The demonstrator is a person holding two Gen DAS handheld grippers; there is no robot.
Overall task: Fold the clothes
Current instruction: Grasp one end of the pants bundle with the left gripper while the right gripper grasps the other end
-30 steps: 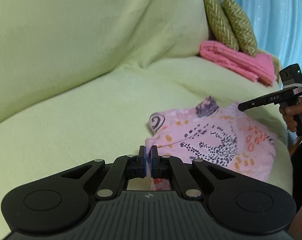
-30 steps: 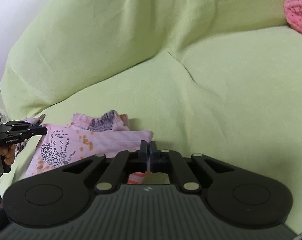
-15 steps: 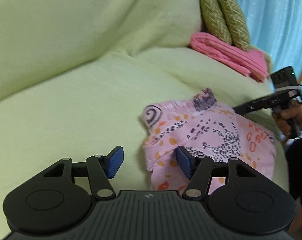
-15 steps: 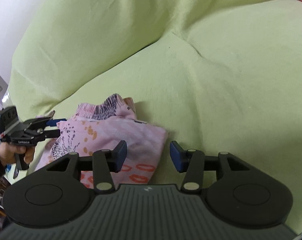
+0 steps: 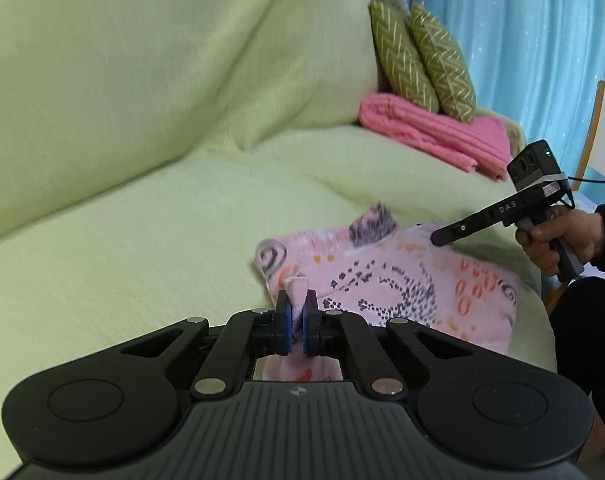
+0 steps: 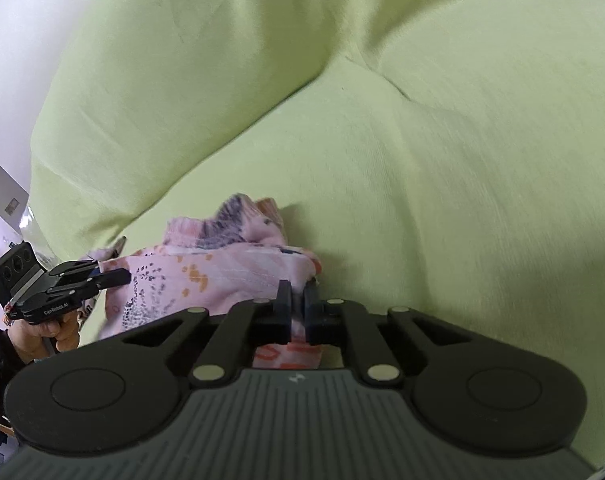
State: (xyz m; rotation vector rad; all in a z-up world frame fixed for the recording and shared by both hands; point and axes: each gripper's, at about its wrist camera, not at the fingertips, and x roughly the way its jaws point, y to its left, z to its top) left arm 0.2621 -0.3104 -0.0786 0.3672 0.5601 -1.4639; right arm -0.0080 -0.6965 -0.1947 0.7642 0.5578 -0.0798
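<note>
Jaws pinched tight in the left wrist view: the left gripper point(image 5: 296, 320) has just been closing, and a small peak of cloth now stands up between its blue pads point(image 5: 287, 322), so it holds the near left corner of the pink patterned garment with black dots and orange ovals point(image 5: 386, 280), which lies half folded on the seat of the pale green covered sofa point(image 5: 142, 220). Across the cloth the right gripper point(image 5: 440, 237) shows from the side, a hand point(image 5: 558, 240) on its handle, and a folded coral pink towel point(image 5: 430, 132) and two olive zigzag cushions point(image 5: 418, 56) sit well apart at the far end. Over to the right wrist view: the right gripper's point(image 6: 297, 312) jaws have likewise just been closing and now clamp the garment's point(image 6: 222, 268) near right corner, pink fabric bunched between the fingers and hanging under them. Half a second back both pairs stood open around these corners with nothing pinched; now both bite. From here the fold would likely go best with both corners lifted together, level and taut, carried toward the sofa point(image 6: 462, 160) back and laid on the far edge. Uneven lifting, or a grip on one layer only, risks a skewed fold.
</note>
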